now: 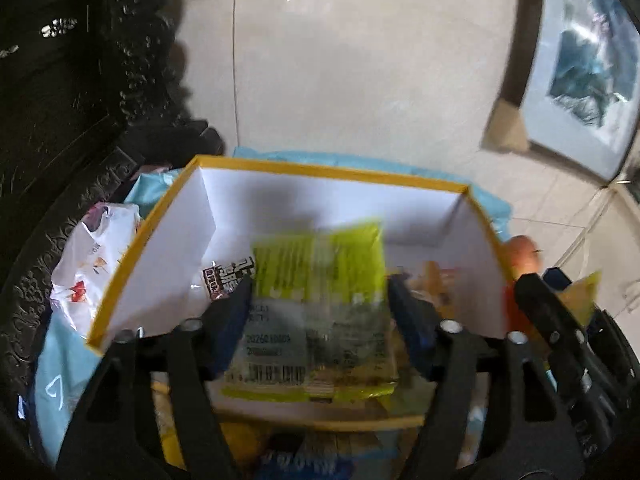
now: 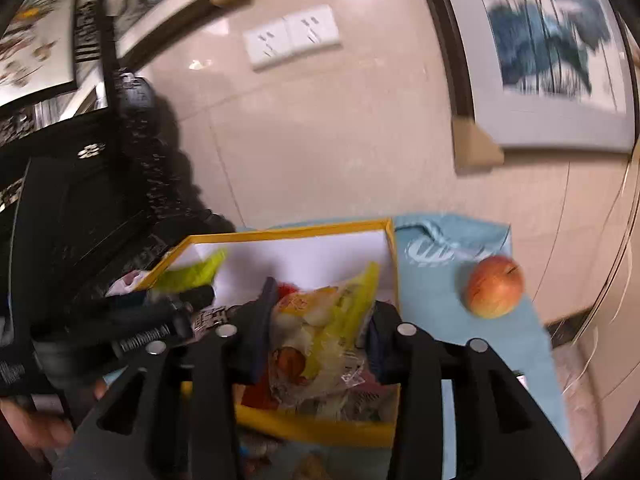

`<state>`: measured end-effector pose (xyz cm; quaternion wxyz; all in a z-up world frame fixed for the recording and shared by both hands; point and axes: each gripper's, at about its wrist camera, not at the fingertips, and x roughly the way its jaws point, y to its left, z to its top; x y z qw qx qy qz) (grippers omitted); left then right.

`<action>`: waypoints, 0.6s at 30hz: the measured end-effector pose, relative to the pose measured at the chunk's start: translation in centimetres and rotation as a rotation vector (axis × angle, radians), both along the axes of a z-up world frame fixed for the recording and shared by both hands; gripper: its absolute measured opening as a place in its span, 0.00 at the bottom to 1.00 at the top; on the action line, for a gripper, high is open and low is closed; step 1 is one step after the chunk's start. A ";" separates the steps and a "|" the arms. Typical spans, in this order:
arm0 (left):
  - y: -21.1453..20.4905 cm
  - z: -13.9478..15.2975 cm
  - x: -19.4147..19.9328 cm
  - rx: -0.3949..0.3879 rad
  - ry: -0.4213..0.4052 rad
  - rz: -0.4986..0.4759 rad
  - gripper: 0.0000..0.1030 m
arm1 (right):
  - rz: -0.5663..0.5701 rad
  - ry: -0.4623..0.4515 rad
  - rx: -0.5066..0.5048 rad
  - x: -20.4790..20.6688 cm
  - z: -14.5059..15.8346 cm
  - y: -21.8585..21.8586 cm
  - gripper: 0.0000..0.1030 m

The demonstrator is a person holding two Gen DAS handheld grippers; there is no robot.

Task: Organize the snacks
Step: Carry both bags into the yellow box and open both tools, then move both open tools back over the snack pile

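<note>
I have both grippers over the yellow-rimmed box (image 1: 132,248), which sits on a light blue cloth (image 2: 516,332). My left gripper (image 1: 320,292) stands with its jaws wide, and a lime-green snack packet (image 1: 316,280) lies between them, blurred; I see a sliver of gap beside each finger, so I read the pads as not pressing on it, though the blur makes that hard to judge. In the right wrist view the same packet shows as a green smear near the box's far left corner. My right gripper (image 2: 320,320) has its jaws partly apart, with a clear, yellow-edged snack bag (image 2: 320,332) between them above the box's near right part; the bag looks loose between the fingers rather than pinched, and I cannot tell whether the pads touch it. A small packet with dark print (image 1: 228,280) lies inside the box along its left wall. A white plastic bag (image 1: 92,256) rests outside the box at the cloth's left edge, and an apple (image 2: 495,286) sits on the cloth toward its right edge, well apart from the box.
</note>
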<state>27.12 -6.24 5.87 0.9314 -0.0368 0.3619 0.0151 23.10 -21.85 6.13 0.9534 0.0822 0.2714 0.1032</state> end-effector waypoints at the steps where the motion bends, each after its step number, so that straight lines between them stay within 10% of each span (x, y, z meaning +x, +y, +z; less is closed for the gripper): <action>1: 0.3 -0.3 0.1 0.012 -0.006 0.033 0.87 | -0.011 0.009 -0.008 0.4 -0.3 -0.1 0.68; 6: 1.9 -0.1 -0.8 -0.047 -0.033 0.081 0.97 | 0.002 -0.023 0.046 -0.7 0.1 -0.5 0.69; 9: 3.0 0.5 -2.6 -0.033 -0.034 0.091 0.97 | 0.012 -0.040 0.039 -1.9 1.1 0.1 0.86; 18: 10.4 0.9 -14.0 -0.080 -0.124 0.111 0.98 | 0.144 -0.084 0.023 -9.0 3.9 2.6 0.99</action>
